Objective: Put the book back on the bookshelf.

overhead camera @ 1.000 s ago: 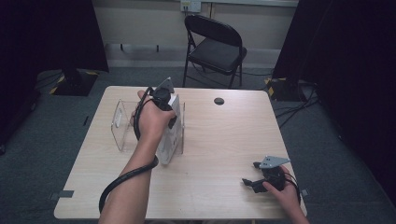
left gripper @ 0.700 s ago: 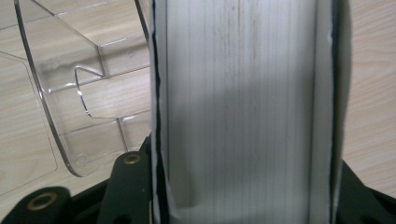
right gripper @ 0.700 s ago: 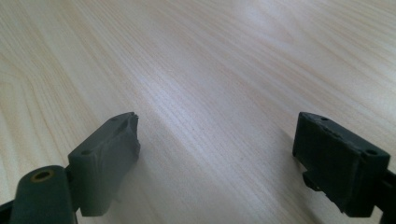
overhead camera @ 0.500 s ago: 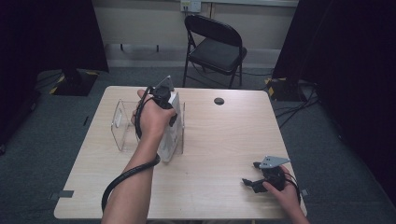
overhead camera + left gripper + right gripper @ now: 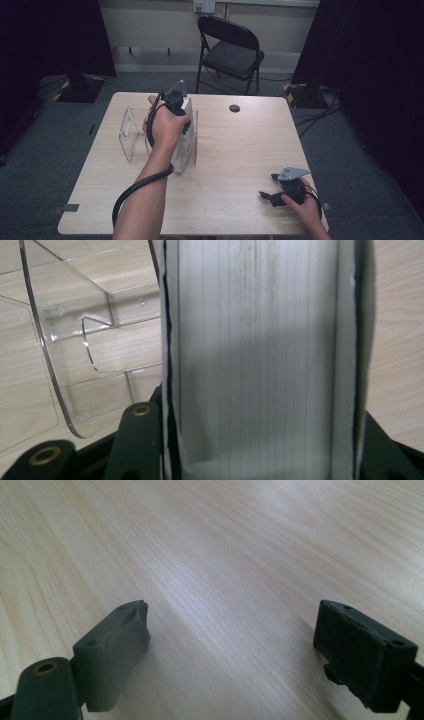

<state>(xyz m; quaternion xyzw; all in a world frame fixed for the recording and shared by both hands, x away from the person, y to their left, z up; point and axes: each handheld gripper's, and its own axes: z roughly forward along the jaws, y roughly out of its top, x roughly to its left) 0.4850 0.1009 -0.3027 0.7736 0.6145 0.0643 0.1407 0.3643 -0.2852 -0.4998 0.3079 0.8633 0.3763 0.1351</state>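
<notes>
A thick book [image 5: 185,146] with white page edges [image 5: 260,355] and dark covers stands on edge at the right end of a clear plastic rack [image 5: 131,135] on the wooden table [image 5: 240,150]. My left gripper [image 5: 177,107] comes down on the book's top, and its jaws press on both covers. In the left gripper view the rack's curved clear wall [image 5: 75,340] lies to the left of the book. My right gripper [image 5: 268,192] rests low on the table near the front right corner. Its fingers [image 5: 117,645] stand wide apart with bare wood between them.
A small black round disc [image 5: 234,108] lies near the table's far edge. A black folding chair [image 5: 230,50] stands behind the table. Cables run over the floor at the right. The left gripper's black cable [image 5: 135,192] loops under the forearm.
</notes>
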